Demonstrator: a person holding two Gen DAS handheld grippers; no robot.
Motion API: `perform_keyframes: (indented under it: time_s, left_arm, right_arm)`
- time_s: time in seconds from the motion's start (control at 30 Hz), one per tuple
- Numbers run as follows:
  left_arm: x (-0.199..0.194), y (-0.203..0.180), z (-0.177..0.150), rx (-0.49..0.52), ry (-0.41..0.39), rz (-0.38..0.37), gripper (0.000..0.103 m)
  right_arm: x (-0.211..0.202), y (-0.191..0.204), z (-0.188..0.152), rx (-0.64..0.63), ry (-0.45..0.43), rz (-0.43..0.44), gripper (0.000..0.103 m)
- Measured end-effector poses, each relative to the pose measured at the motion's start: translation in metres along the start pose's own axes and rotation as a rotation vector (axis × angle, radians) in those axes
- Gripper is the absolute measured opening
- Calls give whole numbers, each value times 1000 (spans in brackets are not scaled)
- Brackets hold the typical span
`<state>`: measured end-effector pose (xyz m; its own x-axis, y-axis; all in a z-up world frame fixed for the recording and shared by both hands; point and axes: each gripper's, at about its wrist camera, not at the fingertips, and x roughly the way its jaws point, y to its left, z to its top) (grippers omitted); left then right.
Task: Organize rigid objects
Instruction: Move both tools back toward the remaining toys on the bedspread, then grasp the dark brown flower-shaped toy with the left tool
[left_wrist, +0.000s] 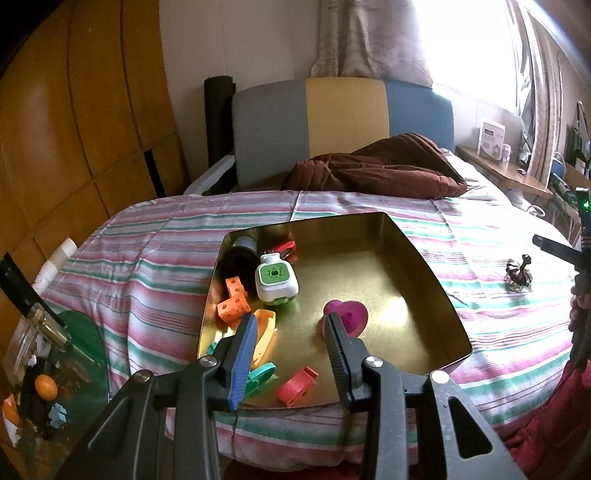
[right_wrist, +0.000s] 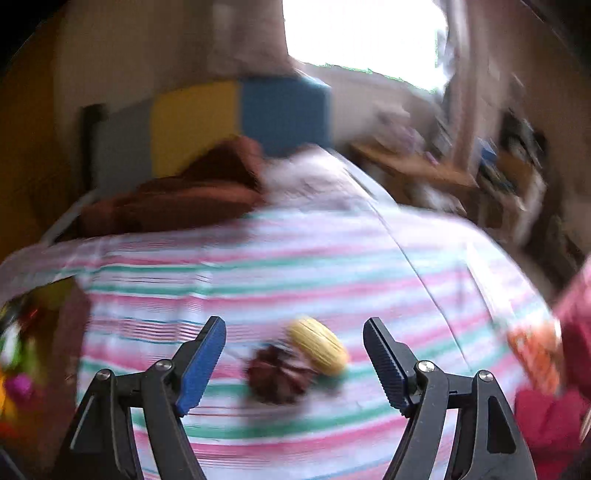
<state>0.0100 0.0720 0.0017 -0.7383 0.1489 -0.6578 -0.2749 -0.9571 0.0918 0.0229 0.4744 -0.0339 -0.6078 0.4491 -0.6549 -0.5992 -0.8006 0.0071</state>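
My right gripper (right_wrist: 294, 363) is spread wide and empty over the striped bedspread (right_wrist: 258, 266), with the yellow ribbed plastic corn cob (right_wrist: 318, 346) lying just ahead at twelve o'clock, touching a dark red ruffled piece (right_wrist: 279, 373). My left gripper (left_wrist: 291, 338) hangs part-spread and empty over the gold metal tray (left_wrist: 417, 251), already holding toys. I judge I'm fetching the corn: next I must lower, straddle it clear of the red piece, and squeeze.

Right-wrist view (right_wrist: 295, 240) motion-blurred throughout

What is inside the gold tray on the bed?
The tray holds a white and green cube, an orange block, a purple heart piece, a red piece and a black cylinder. The left claw covers more near the front edge.
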Motion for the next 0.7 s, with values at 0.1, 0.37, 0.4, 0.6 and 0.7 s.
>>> perform_keyframes:
  time_s: [0.1, 0.37, 0.4, 0.6, 0.7]
  left_arm:
    - [2, -5, 3, 8, 4, -7, 38]
    - [6, -21, 10, 38, 0, -30, 38]
    - [6, -23, 11, 41, 0, -33, 38]
    - [10, -41, 16, 69, 5, -56, 38]
    - [12, -52, 20, 90, 2, -70, 38]
  right_arm:
    - [5, -22, 5, 125, 20, 23, 78]
    - [14, -45, -2, 260, 81, 29, 78]
    - [15, -47, -3, 274, 89, 32, 78]
    - [18, -51, -5, 318, 108, 42, 78]
    - [19, -51, -4, 324, 105, 50, 78]
